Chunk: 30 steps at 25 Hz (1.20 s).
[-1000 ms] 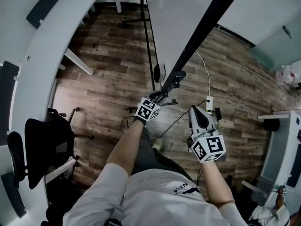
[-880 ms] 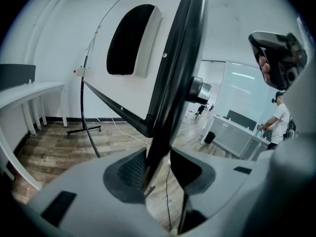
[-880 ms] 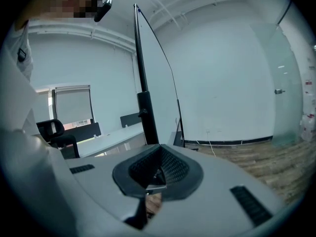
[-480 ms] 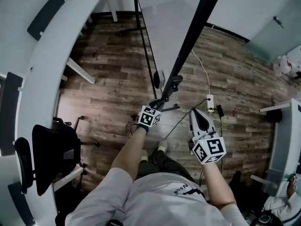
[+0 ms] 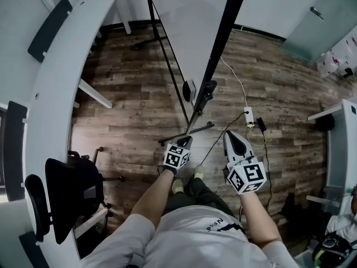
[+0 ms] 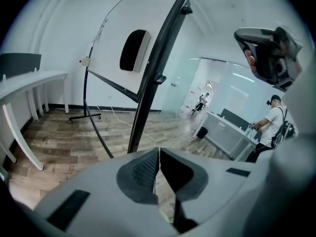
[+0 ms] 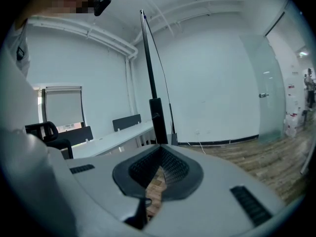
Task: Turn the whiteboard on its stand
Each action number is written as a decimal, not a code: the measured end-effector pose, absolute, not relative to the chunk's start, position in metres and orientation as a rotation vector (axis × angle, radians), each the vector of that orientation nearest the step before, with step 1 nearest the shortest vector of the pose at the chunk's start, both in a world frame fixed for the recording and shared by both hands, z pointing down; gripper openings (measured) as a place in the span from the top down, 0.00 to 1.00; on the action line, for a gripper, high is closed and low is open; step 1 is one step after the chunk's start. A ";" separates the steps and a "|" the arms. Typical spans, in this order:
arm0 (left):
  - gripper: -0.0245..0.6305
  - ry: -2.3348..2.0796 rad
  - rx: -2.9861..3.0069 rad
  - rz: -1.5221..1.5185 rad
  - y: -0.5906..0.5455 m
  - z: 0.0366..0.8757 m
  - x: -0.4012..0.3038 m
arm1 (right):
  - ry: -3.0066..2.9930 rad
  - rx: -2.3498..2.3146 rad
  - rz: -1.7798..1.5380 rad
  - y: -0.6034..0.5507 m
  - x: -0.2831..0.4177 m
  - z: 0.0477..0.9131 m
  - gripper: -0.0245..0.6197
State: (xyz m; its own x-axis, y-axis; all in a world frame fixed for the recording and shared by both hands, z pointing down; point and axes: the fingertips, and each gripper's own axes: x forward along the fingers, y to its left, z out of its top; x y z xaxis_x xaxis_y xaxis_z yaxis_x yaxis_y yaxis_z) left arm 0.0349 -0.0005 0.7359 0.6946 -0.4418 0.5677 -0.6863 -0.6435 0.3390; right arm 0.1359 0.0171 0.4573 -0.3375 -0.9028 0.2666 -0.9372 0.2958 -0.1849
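Observation:
The whiteboard (image 5: 189, 32) hangs tilted in its black frame (image 5: 220, 38), with a locking knob (image 5: 205, 91) at its side. My left gripper (image 5: 187, 140) is just short of the stand's foot bar (image 5: 187, 134) and clear of the frame. Its jaws are closing, the pads meet at the tips and nothing is between them. In the left gripper view the frame (image 6: 153, 78) and a black eraser (image 6: 134, 51) stand ahead of the gripper (image 6: 159, 150). My right gripper (image 5: 229, 134) is shut and empty, to the right of the stand. Its own view faces the stand's post (image 7: 152, 78).
A power strip (image 5: 249, 118) and cables lie on the wood floor right of the stand. A curved white desk (image 5: 56, 66) and a black office chair (image 5: 67, 194) are on the left. Another desk (image 5: 348, 144) is at the right. A person (image 6: 274, 125) stands far back.
My left gripper has come off the lower end of the whiteboard's frame and drawn back toward my body. The right gripper has barely moved.

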 end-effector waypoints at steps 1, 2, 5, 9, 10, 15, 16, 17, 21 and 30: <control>0.93 -0.856 2.380 0.589 0.004 0.728 0.036 | -2.441 1.743 0.466 0.019 0.133 0.456 0.94; 0.94 -0.849 2.396 0.578 0.010 0.719 0.037 | -2.444 1.747 0.463 0.022 0.130 0.455 0.94; 0.94 -0.827 2.436 0.518 0.025 0.687 0.039 | -2.450 1.759 0.459 0.032 0.122 0.452 0.94; 0.94 -0.793 2.500 0.449 0.034 0.636 0.046 | -2.459 1.781 0.452 0.042 0.115 0.447 0.94; 0.94 -0.786 2.516 0.436 0.036 0.624 0.047 | -2.460 1.785 0.452 0.044 0.113 0.446 0.94; 0.94 -0.778 2.585 0.350 0.044 0.558 0.054 | -2.461 1.790 0.442 0.054 0.105 0.441 0.94; 0.94 -0.781 2.591 0.337 0.045 0.545 0.054 | -2.460 1.790 0.435 0.055 0.103 0.439 0.94; 0.94 -0.785 2.594 0.331 0.046 0.534 0.053 | -2.459 1.788 0.428 0.056 0.101 0.437 0.94; 0.94 -0.793 2.616 0.284 0.055 0.488 0.052 | -2.456 1.783 0.409 0.064 0.098 0.427 0.94; 0.94 -0.743 2.700 0.126 0.080 0.400 0.049 | -2.470 1.808 0.371 0.084 0.092 0.392 0.94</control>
State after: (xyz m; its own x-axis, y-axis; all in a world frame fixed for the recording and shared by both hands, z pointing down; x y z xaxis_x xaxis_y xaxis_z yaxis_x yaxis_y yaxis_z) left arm 0.0487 0.0801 0.3997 0.8597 -0.4810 0.1722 -0.5109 -0.8070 0.2963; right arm 0.0917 0.0838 0.3917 -0.3114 -0.9316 0.1874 -0.9456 0.2841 -0.1588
